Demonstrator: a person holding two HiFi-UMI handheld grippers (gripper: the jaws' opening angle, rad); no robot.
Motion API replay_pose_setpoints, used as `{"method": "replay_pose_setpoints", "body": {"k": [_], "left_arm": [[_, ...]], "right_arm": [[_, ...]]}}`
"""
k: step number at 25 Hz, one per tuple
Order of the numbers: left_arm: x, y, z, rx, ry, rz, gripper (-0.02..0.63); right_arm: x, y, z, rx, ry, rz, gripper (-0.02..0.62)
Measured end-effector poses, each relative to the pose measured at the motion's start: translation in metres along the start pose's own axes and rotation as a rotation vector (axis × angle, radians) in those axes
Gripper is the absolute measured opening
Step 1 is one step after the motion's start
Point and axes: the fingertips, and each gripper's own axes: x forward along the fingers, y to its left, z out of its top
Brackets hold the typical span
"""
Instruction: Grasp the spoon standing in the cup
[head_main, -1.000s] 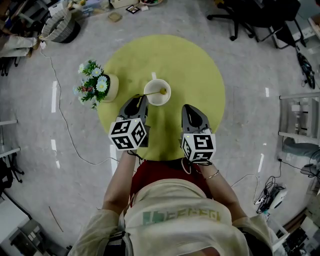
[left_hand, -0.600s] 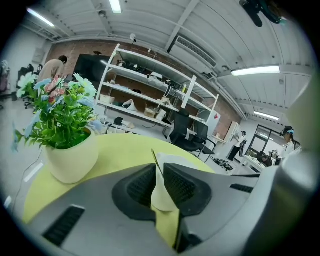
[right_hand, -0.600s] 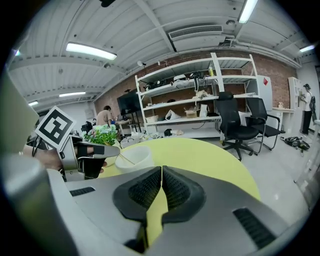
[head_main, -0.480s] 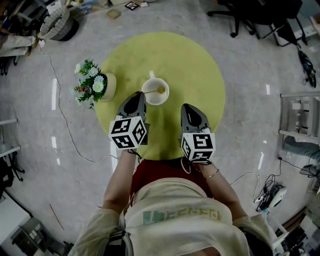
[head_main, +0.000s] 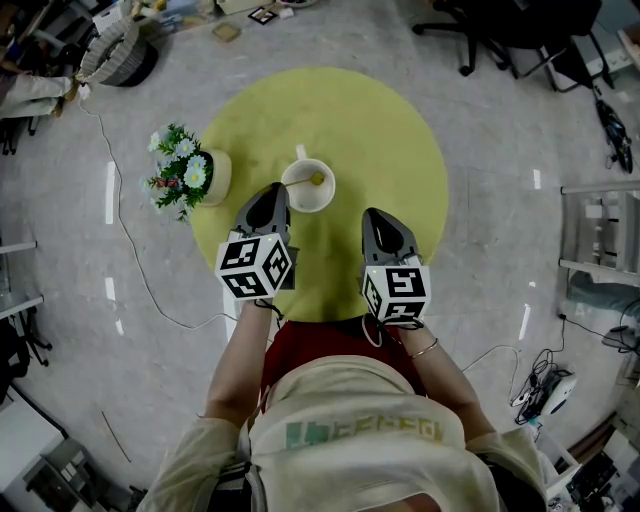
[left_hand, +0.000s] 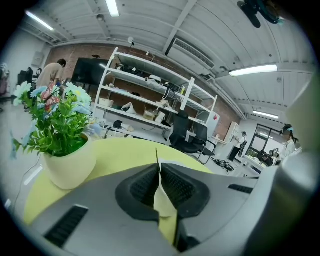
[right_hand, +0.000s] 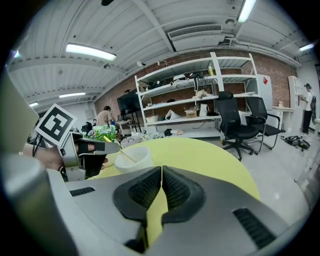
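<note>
Pinching spoon (head_main: 317, 180) handle at cup (head_main: 300, 199) rim: L gripper (head_main: 277, 191) fingers; R gripper (head_main: 378, 216) fingers clenched empty, nr cup.

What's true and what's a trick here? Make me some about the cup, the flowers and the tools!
1. The cup is white. True.
2. The flower pot stands on the floor. False: it stands on the yellow table, near its edge.
3. The right tool holds the spoon. False: its jaws are together with nothing between them, and the spoon stands in the cup.
4. The table is round. True.
</note>
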Motion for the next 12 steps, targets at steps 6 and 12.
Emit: {"method": "replay_pose_setpoints", "body": {"k": [6,12], "left_arm": [[-0.003,-0.003,0.008,0.029,-0.024,-0.012,0.028],[-0.012,-0.008,0.011,0.044,-0.044,-0.019,0.026]], "right_arm": [[-0.003,0.001,-0.001,-0.005,-0.002,-0.006,0.037],[-0.013,0.003,-0.002,-0.007,-0.012,-0.013,0.037]]}}
